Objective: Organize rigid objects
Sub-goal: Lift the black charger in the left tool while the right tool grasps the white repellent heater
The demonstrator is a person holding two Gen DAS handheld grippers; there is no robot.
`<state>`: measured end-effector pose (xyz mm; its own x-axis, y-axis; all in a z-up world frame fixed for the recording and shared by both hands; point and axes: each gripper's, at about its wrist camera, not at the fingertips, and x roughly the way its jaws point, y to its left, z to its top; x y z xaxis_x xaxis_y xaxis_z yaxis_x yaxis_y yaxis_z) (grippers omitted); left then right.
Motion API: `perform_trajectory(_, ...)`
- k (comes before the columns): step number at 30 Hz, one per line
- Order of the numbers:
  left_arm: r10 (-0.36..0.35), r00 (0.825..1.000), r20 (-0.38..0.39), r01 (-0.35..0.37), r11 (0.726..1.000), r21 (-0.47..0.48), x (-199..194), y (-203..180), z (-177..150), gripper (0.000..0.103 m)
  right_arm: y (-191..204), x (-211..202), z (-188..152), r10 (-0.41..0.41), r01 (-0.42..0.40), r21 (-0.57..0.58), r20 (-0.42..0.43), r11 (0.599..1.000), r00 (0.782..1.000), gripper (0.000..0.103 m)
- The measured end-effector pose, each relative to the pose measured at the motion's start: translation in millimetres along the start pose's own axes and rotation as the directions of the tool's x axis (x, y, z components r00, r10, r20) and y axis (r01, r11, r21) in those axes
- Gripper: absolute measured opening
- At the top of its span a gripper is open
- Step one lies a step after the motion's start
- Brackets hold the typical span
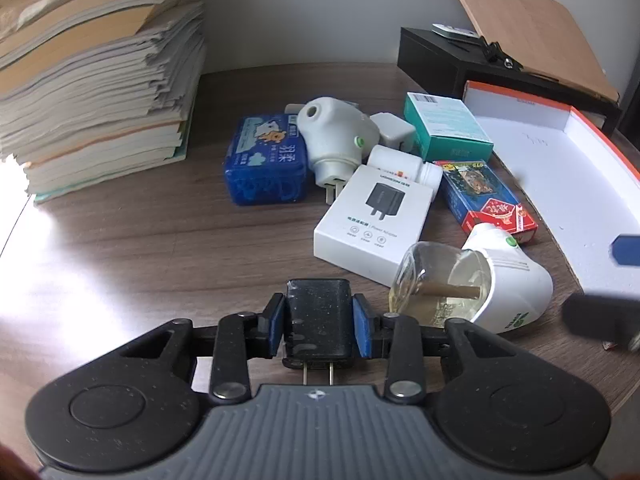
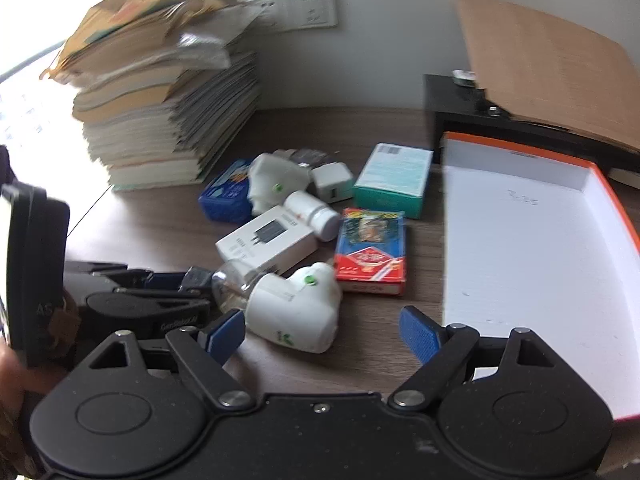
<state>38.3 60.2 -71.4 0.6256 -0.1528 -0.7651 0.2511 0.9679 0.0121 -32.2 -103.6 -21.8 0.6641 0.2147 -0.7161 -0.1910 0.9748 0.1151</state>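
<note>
My left gripper [image 1: 319,326] is shut on a black plug adapter [image 1: 319,320], its two prongs pointing back at the camera. Just right of it lies a white mosquito-repellent heater with a clear liquid bottle [image 1: 476,284]. In the right wrist view my right gripper [image 2: 322,336] stands open over the table, the same heater [image 2: 294,312] lying just beyond its left pad. Behind are a white adapter box [image 2: 266,242], a card pack [image 2: 372,250], a white pill bottle [image 2: 314,210], a teal box [image 2: 394,174] and a blue tissue pack [image 2: 226,192]. The left gripper [image 2: 192,280] shows at the left.
An open white box lid with orange rim [image 2: 532,248] lies at the right. A tall stack of books and papers [image 1: 92,80] stands back left. A black shelf [image 1: 452,64] with a brown board [image 1: 532,20] leaning on it is at the back right. A second white heater [image 1: 332,136] and a white charger [image 1: 394,130] lie in the pile.
</note>
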Motion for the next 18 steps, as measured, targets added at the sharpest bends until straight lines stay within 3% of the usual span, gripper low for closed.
perform_trajectory(7, 0.028, 1.000, 0.005, -0.028, 0.997, -0.070, -14.2, 18.4, -5.6, 0.036, 20.6, 25.1, -2.3, 0.094, -0.098, -0.069, -0.057, 0.993, 0.994, 0.099)
perform_trajectory(14, 0.044, 0.999, 0.008, -0.042, 0.992, -0.123, -26.9, 34.9, -11.8, 0.036, 34.6, 59.5, -0.4, 0.012, -0.015, -0.138, -0.018, 0.990, 1.000, 0.103)
perform_trajectory(18, 0.047, 0.999, 0.009, -0.045, 0.988, -0.147, -29.9, 41.1, -14.8, 0.036, 44.2, 73.7, 1.2, 0.014, -0.012, -0.204, 0.012, 0.979, 1.000, 0.103)
